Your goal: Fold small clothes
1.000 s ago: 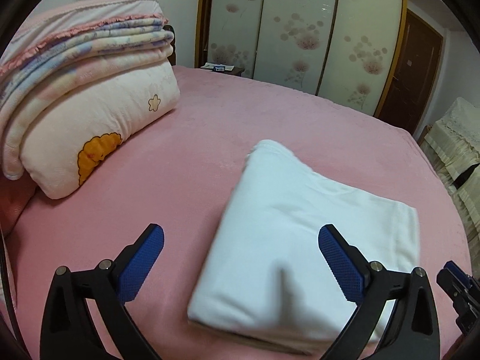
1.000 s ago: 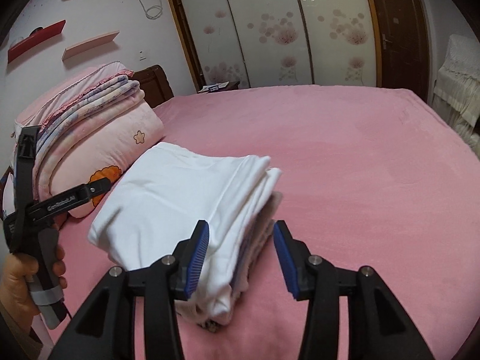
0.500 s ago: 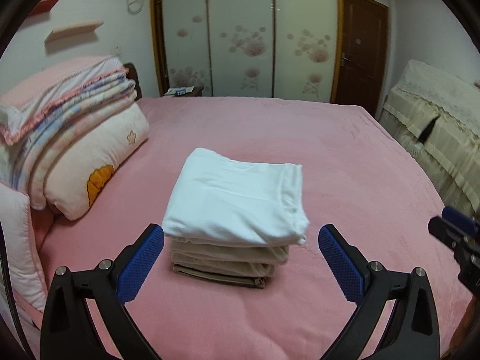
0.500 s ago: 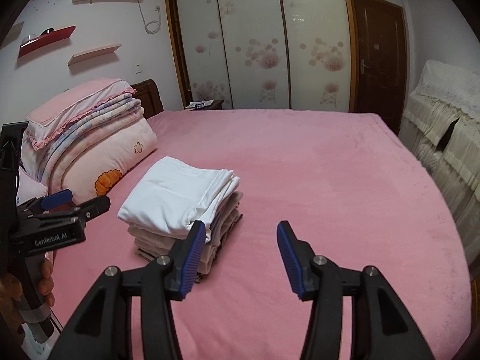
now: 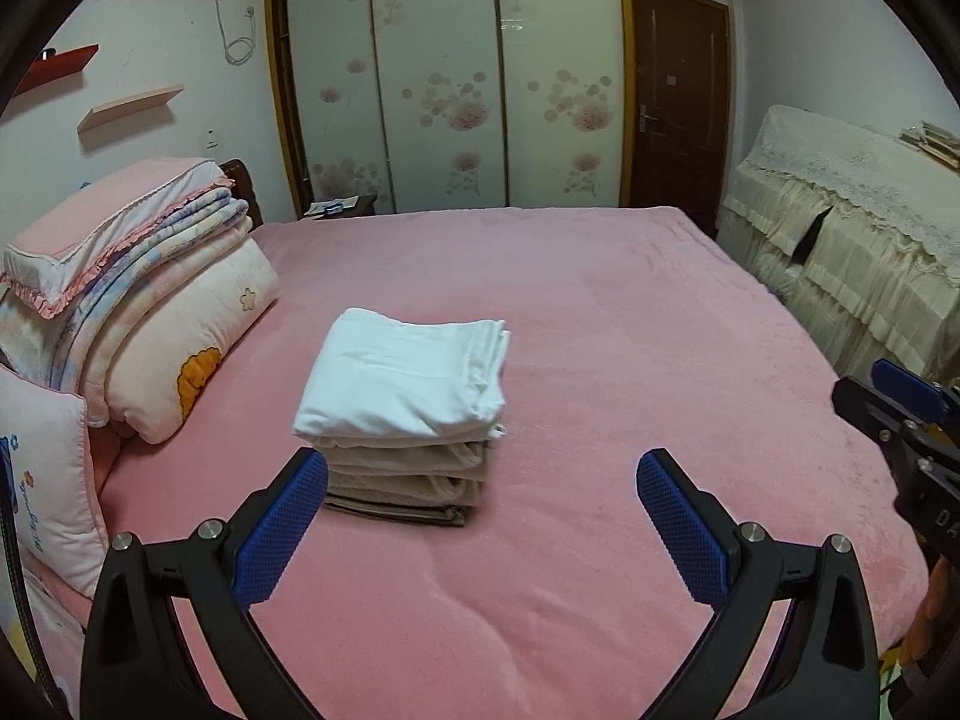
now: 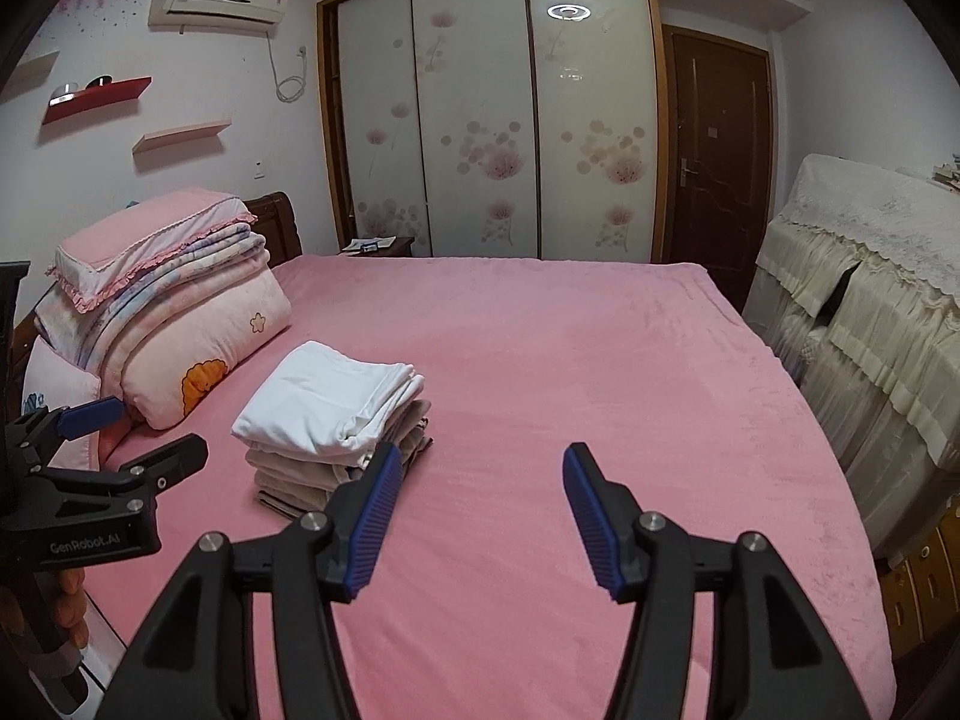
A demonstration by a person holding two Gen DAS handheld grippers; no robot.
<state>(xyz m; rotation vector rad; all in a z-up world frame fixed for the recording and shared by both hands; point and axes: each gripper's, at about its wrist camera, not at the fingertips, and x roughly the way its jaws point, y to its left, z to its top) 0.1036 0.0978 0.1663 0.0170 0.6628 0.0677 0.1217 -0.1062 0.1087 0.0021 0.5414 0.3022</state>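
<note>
A stack of folded clothes (image 5: 408, 414) sits on the pink bed (image 5: 600, 330), toward its left side and just beside the pile of folded bedding (image 5: 144, 294) at the headboard end; a white garment (image 6: 327, 399) lies on top with beige pieces under it, though how many is hard to count from here. The left gripper (image 5: 483, 516) hangs above the bed with jaws spread wide and empty, its left fingertip near the stack's front corner. The right gripper (image 6: 477, 519) is also wide and empty, clear of the stack.
</note>
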